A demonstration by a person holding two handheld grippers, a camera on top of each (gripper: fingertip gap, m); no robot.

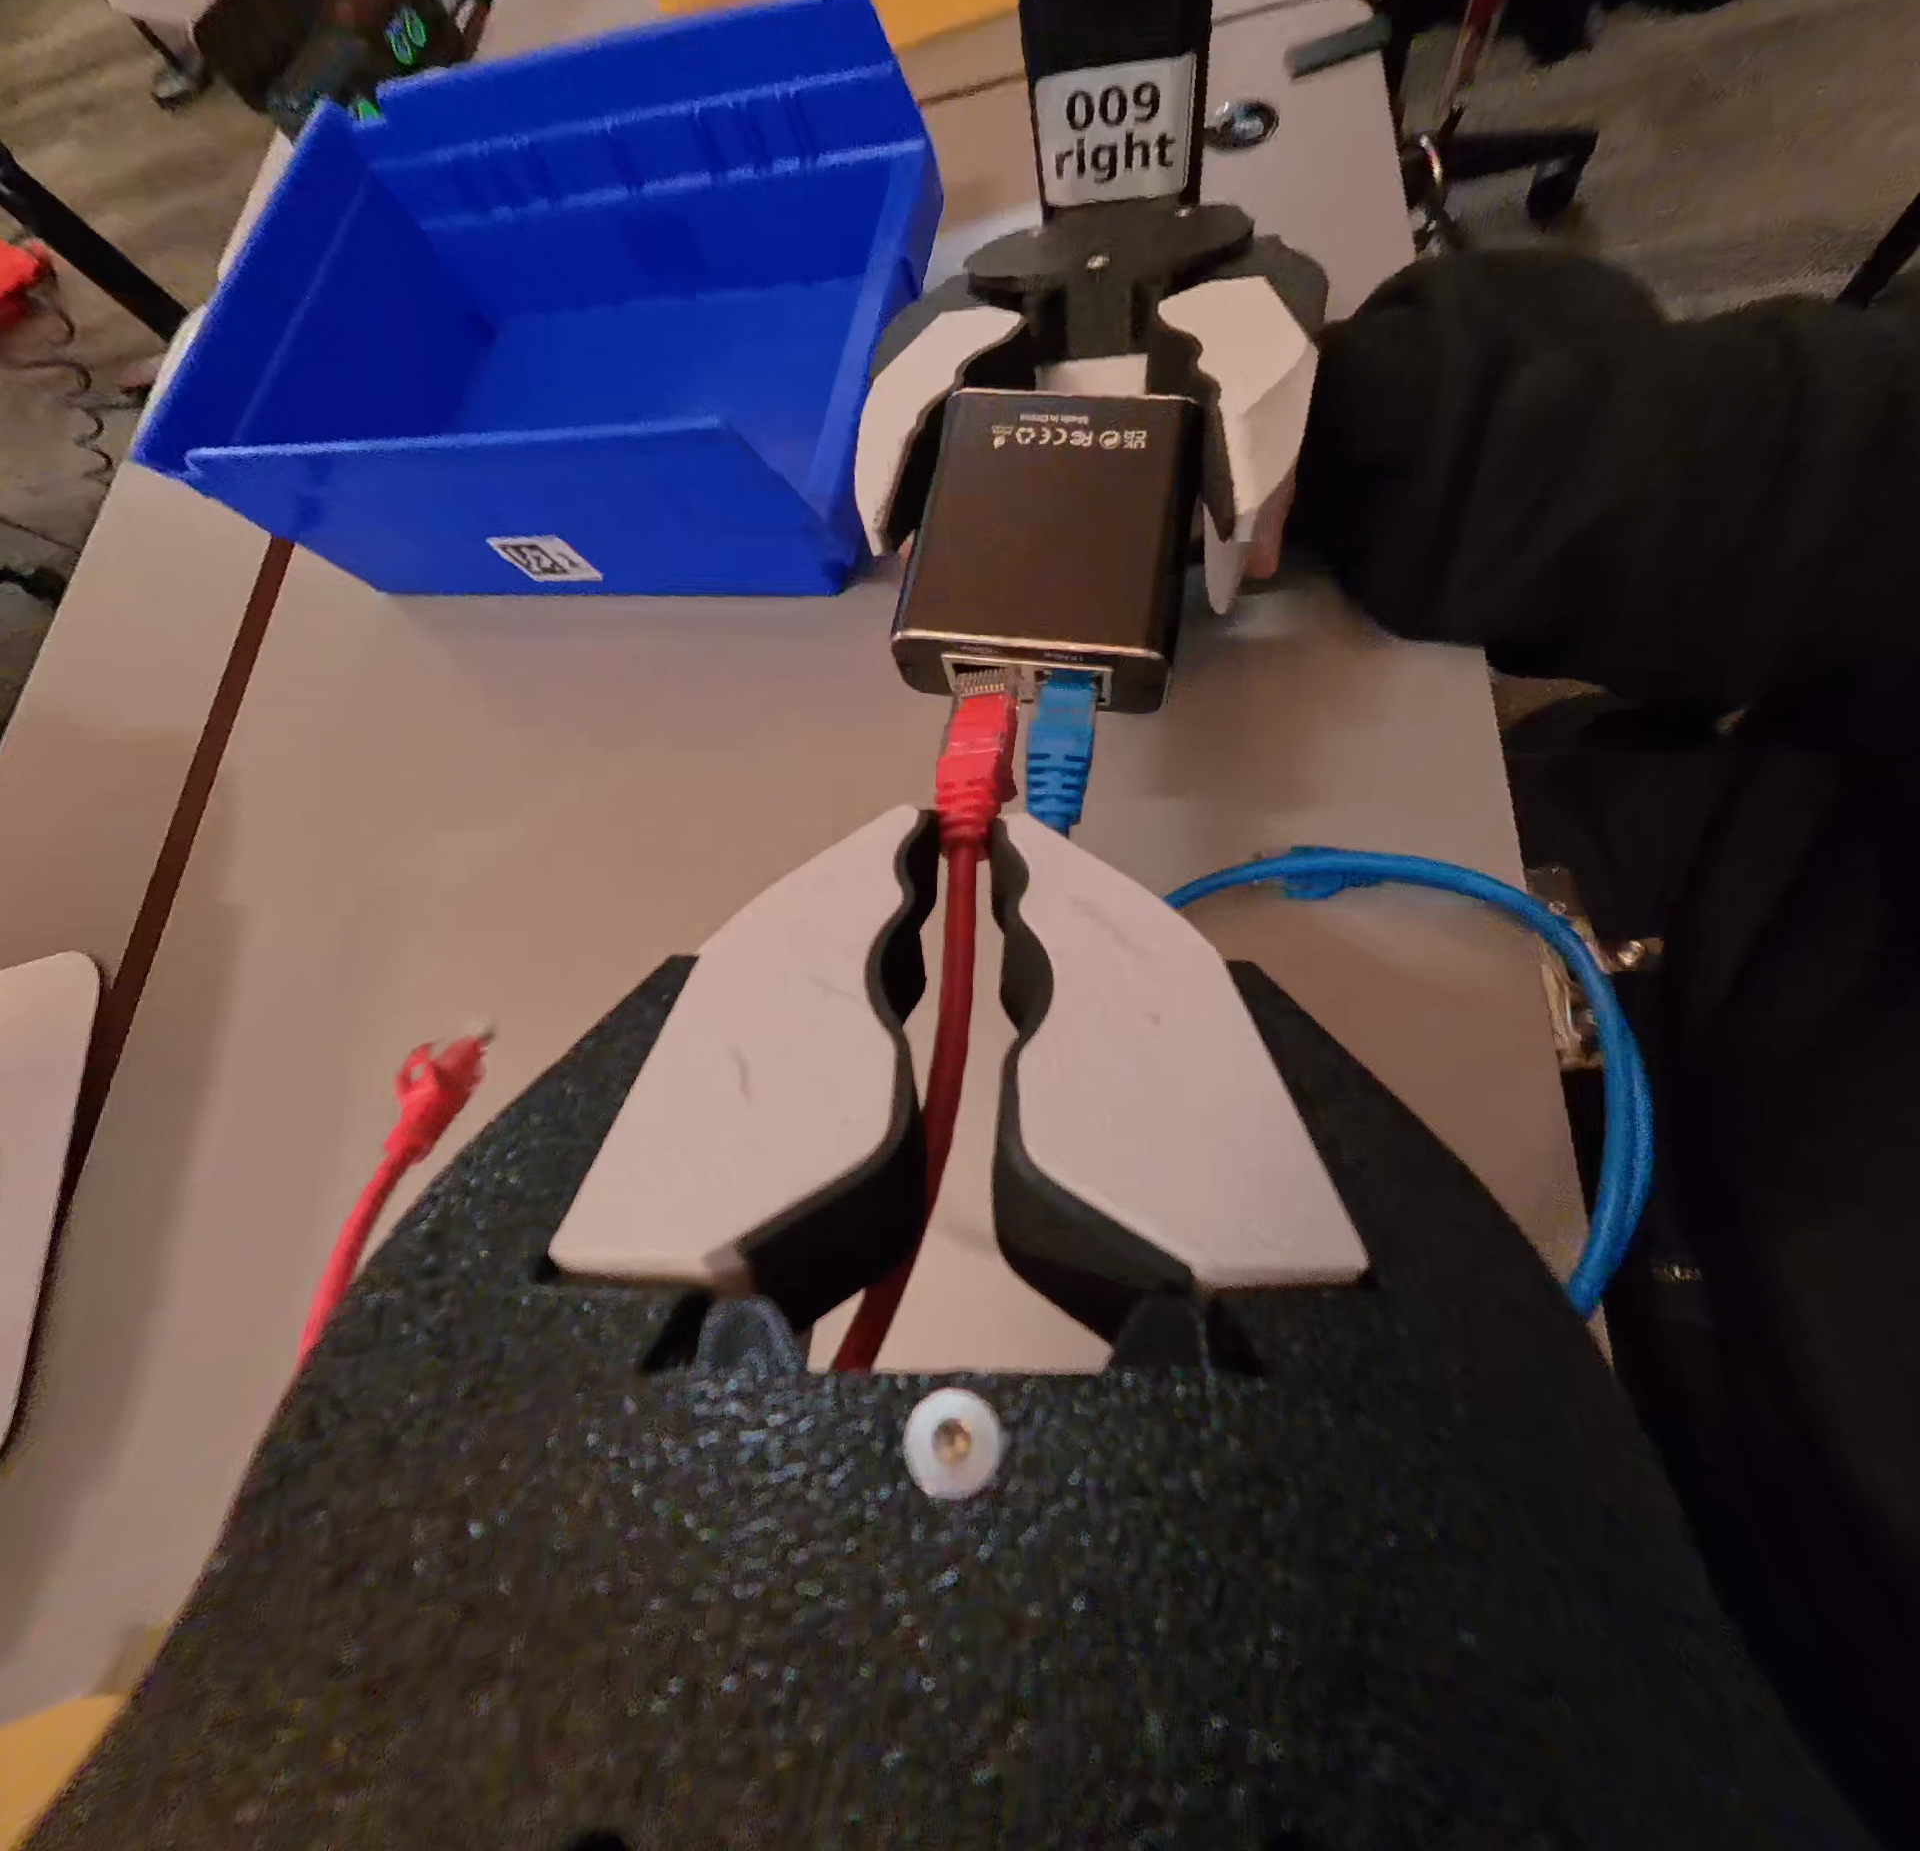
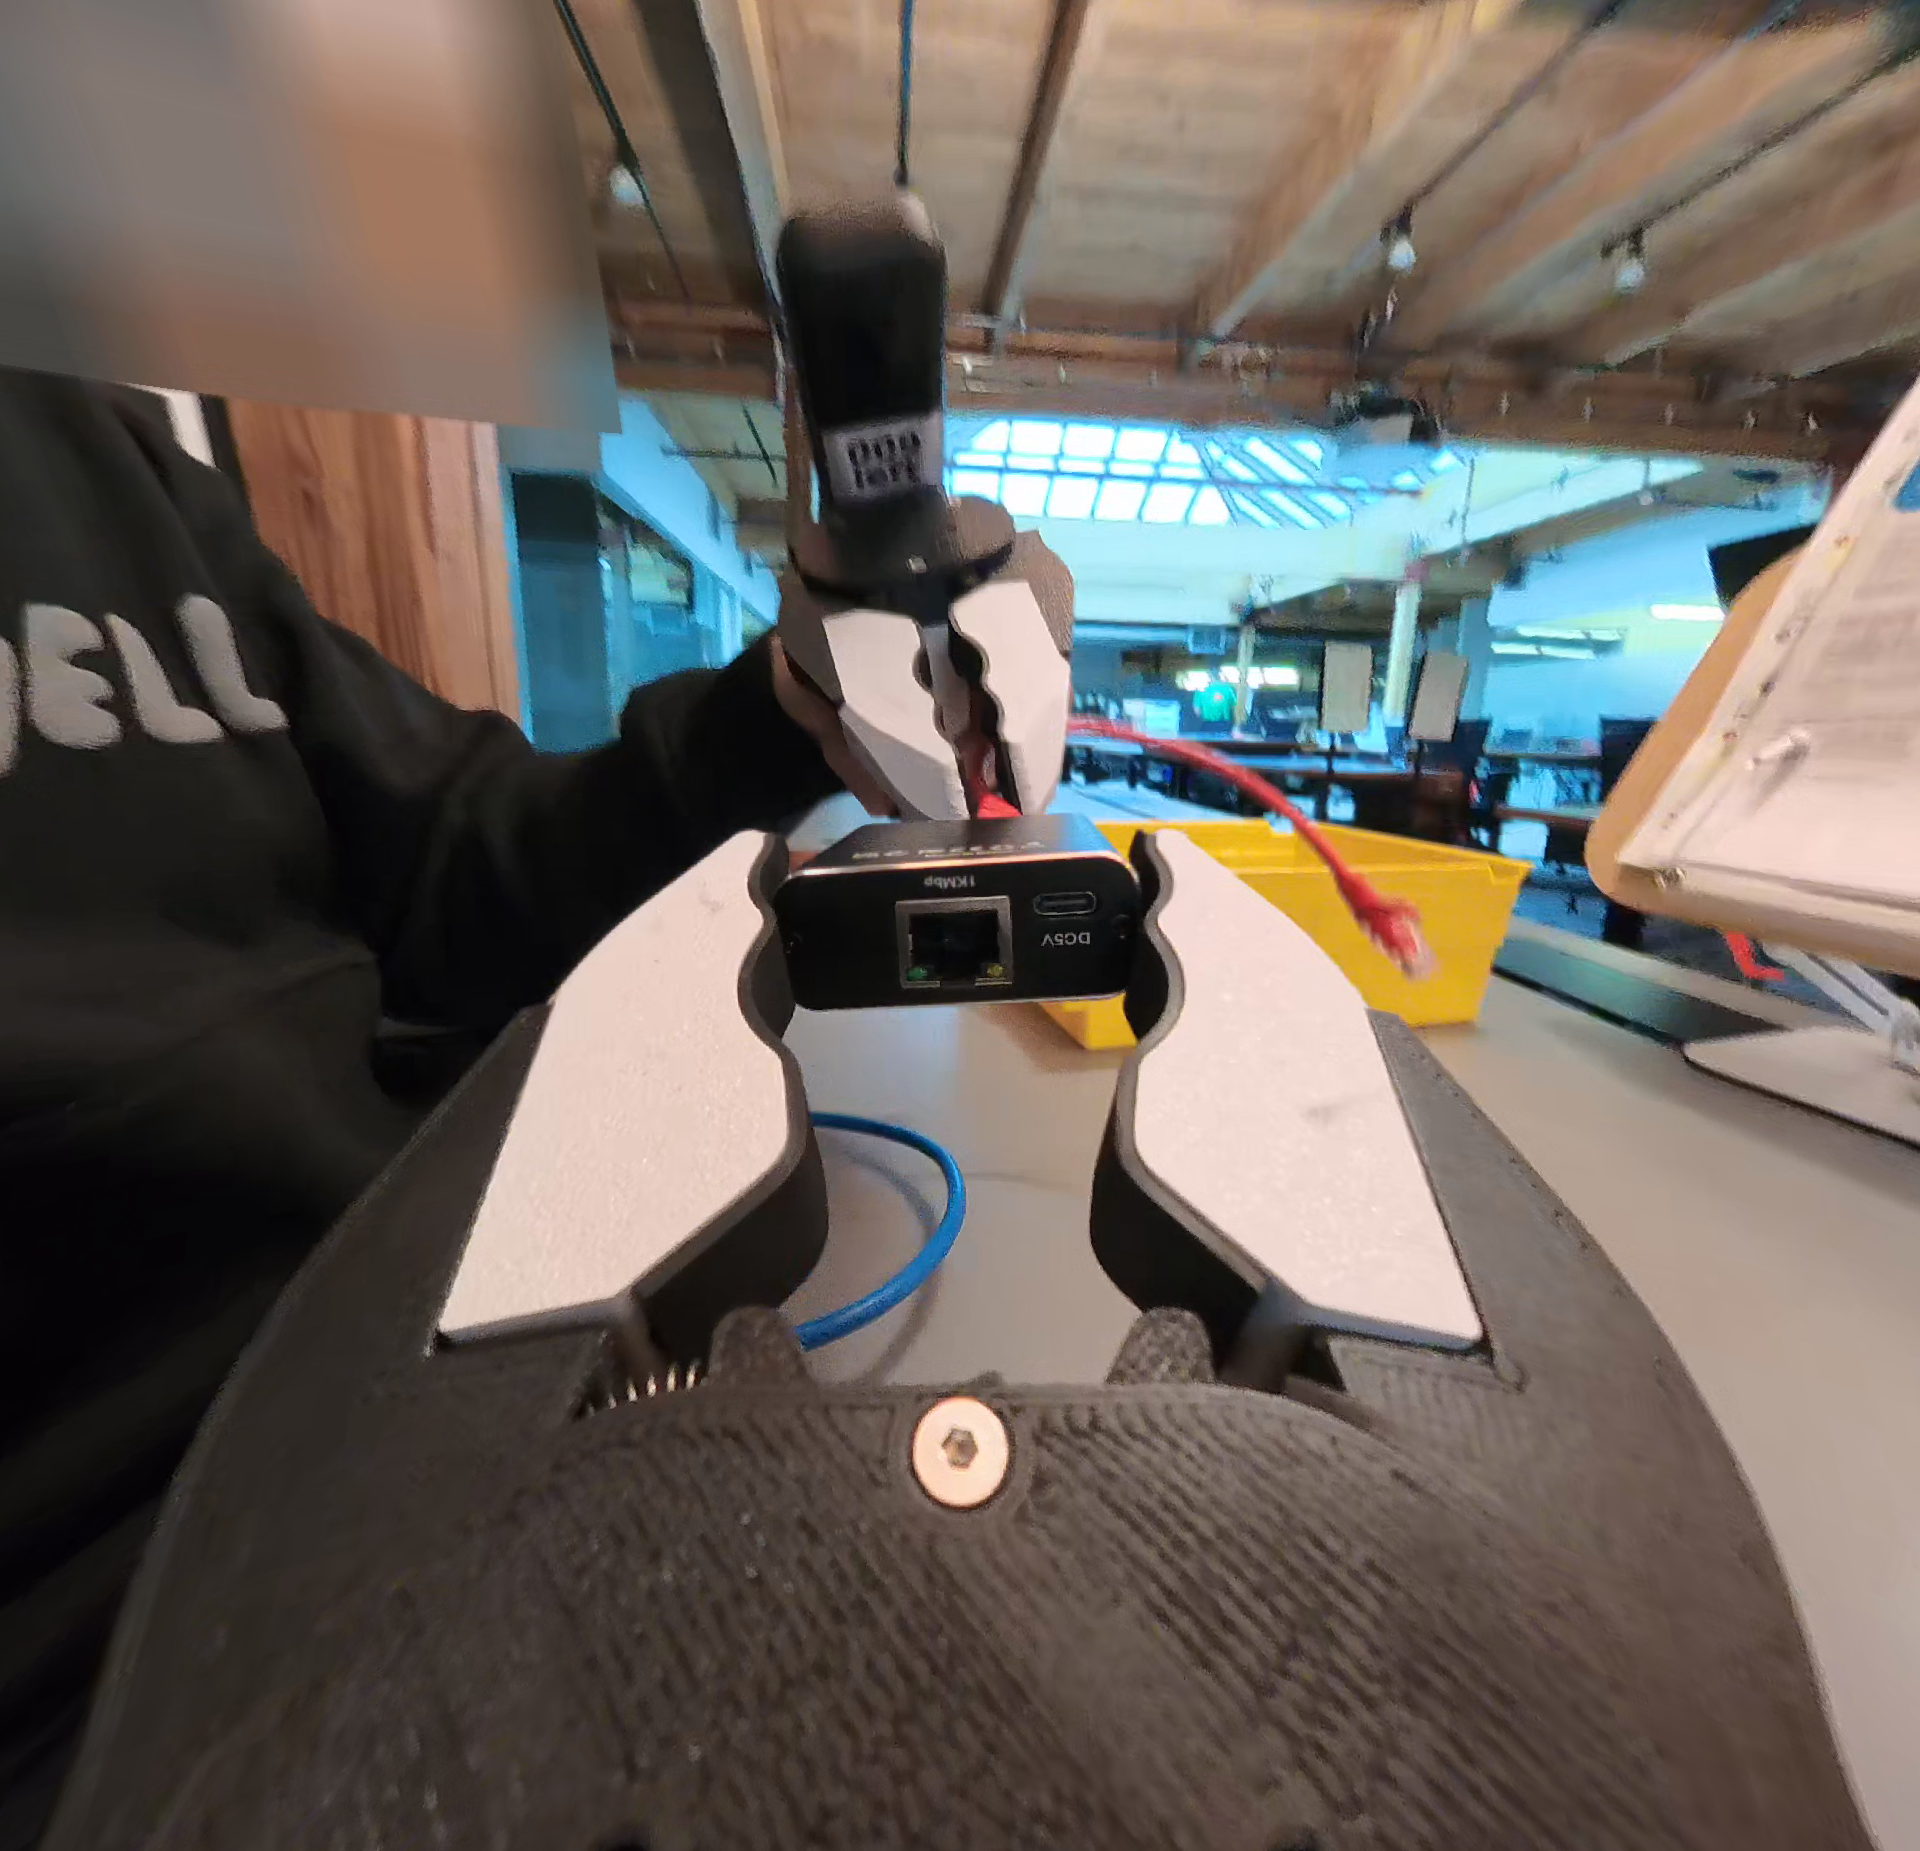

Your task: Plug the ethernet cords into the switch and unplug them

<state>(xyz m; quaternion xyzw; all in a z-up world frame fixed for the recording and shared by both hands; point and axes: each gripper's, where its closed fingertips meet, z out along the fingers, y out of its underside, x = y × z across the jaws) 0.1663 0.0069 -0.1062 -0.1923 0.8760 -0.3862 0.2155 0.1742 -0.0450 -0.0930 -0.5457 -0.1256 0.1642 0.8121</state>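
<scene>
A small black switch (image 1: 1044, 523) is held above the table, clamped at its far end by my right gripper (image 1: 1060, 554). In the right wrist view the right gripper (image 2: 956, 851) is shut on the switch (image 2: 951, 928), whose near face shows an empty port. My left gripper (image 1: 956, 835) is shut on the red ethernet cord (image 1: 961, 970) just behind its plug (image 1: 977, 741). The plug's tip is at the mouth of the left port; whether it is seated I cannot tell. A blue plug (image 1: 1060, 752) sits in the right port. The left gripper (image 2: 961, 762) also shows beyond the switch.
An empty blue bin (image 1: 582, 347) stands at the back left of the table (image 1: 520, 762). The red cord's loose end (image 1: 436, 1084) hangs at the left. The blue cord (image 1: 1600, 1022) loops at the right. A yellow bin (image 2: 1299, 918) and a clipboard (image 2: 1766, 762) stand nearby. A person's black sleeve (image 1: 1558, 451) is at the right.
</scene>
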